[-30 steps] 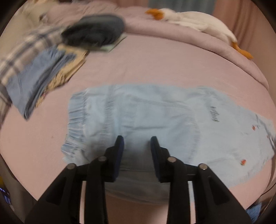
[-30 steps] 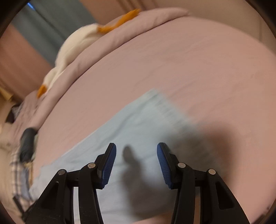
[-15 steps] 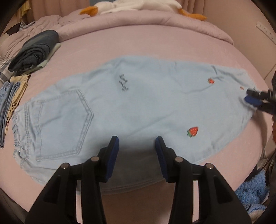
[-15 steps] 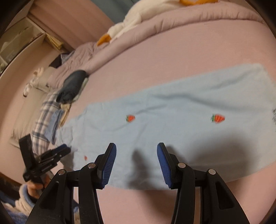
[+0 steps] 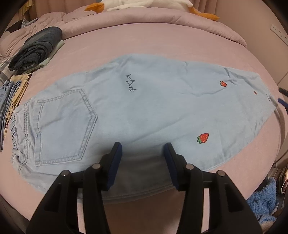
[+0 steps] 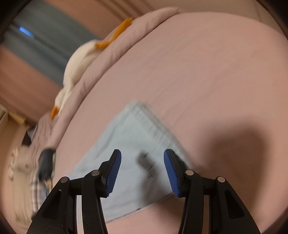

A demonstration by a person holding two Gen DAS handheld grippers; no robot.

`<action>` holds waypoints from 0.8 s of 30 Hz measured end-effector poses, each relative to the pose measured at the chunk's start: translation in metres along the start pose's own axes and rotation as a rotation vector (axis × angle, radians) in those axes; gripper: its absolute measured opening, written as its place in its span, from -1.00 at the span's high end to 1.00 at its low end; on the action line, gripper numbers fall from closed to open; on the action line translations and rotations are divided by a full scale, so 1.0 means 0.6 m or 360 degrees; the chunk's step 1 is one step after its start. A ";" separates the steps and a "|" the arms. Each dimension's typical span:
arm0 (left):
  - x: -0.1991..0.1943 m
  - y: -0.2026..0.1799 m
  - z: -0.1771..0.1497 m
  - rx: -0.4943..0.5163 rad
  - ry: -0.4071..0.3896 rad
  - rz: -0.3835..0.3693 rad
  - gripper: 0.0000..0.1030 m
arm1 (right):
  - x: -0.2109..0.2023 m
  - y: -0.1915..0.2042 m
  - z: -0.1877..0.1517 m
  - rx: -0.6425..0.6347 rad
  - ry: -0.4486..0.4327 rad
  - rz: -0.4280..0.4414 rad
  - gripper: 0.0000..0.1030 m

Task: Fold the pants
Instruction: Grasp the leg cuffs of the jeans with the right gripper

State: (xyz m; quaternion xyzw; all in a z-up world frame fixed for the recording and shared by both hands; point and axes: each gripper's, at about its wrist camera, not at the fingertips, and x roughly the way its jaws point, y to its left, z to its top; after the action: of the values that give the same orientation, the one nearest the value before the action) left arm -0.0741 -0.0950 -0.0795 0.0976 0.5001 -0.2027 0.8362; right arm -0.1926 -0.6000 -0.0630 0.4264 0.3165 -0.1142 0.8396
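Pants (image 5: 144, 111) of pale blue denim lie spread flat on the pink bed (image 5: 162, 46), folded lengthwise so one back pocket (image 5: 64, 126) faces up. In the left wrist view the left tongs (image 5: 143, 162) hover over the near edge of the cloth, roughly midway along its length; their jaws are opening, and nothing is pinched between them, only the fabric lying below. From these tongs the waistband (image 5: 16, 129) with its gathered elastic sits off to the left, the pocket just left of the left finger, the dark script embroidery (image 5: 131, 83) straight ahead, and a large strawberry patch (image 5: 203, 138) just ahead and to the right of the right finger. A smaller strawberry (image 5: 223, 83) lies farther right, toward the leg hem. At the far right edge of that view, blue tips are blurred by the hem and cannot be read.

In the right wrist view the picture is smeared by motion. The right tongs (image 6: 142, 169) stand apart over the pants (image 6: 126, 144), with nothing gripped; a dark blurred mark on the cloth shows between the fingers.

Beyond the left tongs, far left, a rolled dark garment (image 5: 36, 48) rests on the bed beside a stack of folded clothes (image 5: 12, 97). A white plush goose (image 5: 144, 4) lies on the rumpled duvet (image 5: 162, 19) at the far side.
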 end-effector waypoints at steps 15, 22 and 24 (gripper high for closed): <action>-0.018 -0.041 0.031 0.0057 -0.0070 -0.0060 -0.05 | -0.051 -0.046 -0.080 0.0042 0.0189 0.0125 -0.03; -0.017 -0.035 0.033 0.0043 -0.0064 -0.0045 -0.06 | -0.006 -0.040 -0.071 0.0053 0.0154 0.0161 -0.03; -0.015 -0.031 0.033 0.0025 -0.0059 -0.0041 -0.06 | 0.002 -0.040 -0.062 0.0043 0.0100 0.0175 -0.03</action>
State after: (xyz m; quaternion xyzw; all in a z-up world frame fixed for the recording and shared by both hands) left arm -0.0702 -0.1166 -0.0611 0.0940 0.4841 -0.2193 0.8418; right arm -0.2185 -0.5852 -0.0953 0.4577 0.3173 -0.0588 0.8285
